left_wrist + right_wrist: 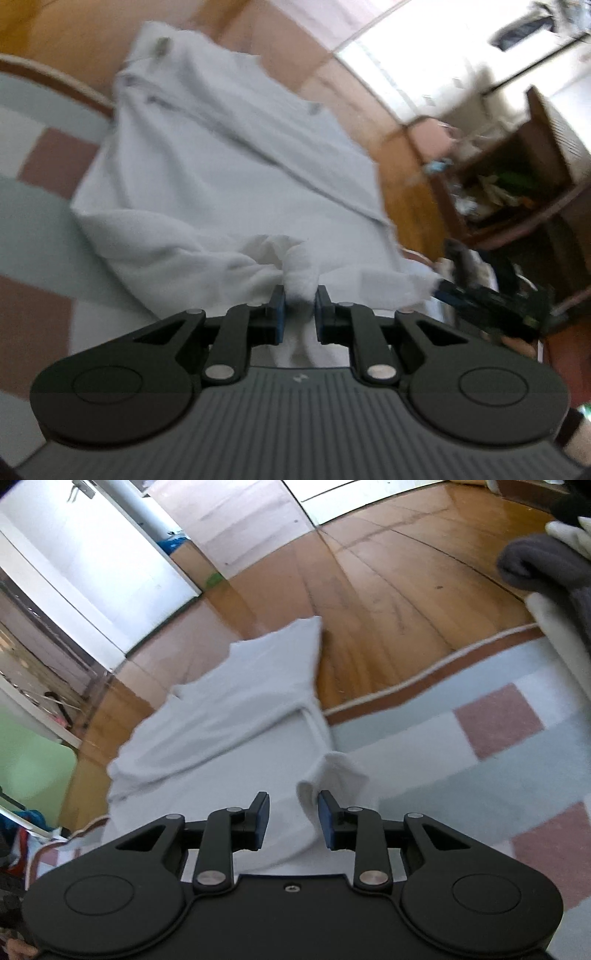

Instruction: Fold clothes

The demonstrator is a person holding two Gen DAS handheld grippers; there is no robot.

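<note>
A white garment [221, 158] lies spread over the rug edge and the wooden floor, blurred by motion. My left gripper [300, 299] is shut on a bunched fold of its near hem. In the left wrist view my right gripper [439, 286] sits at the garment's right corner, with cloth at its tip. In the right wrist view the same garment [221, 716] stretches away. My right gripper [293, 805] has its jaws apart, with a raised fold of cloth [332, 771] against the right pad; a grip on it is not clear.
A checkered rug [461, 738] in pale blue, white and pink lies under the near part, with wooden floor [388, 590] beyond. A wooden shelf with clutter [509, 177] stands at the right. A pile of grey and white clothes [546, 576] sits at the far right.
</note>
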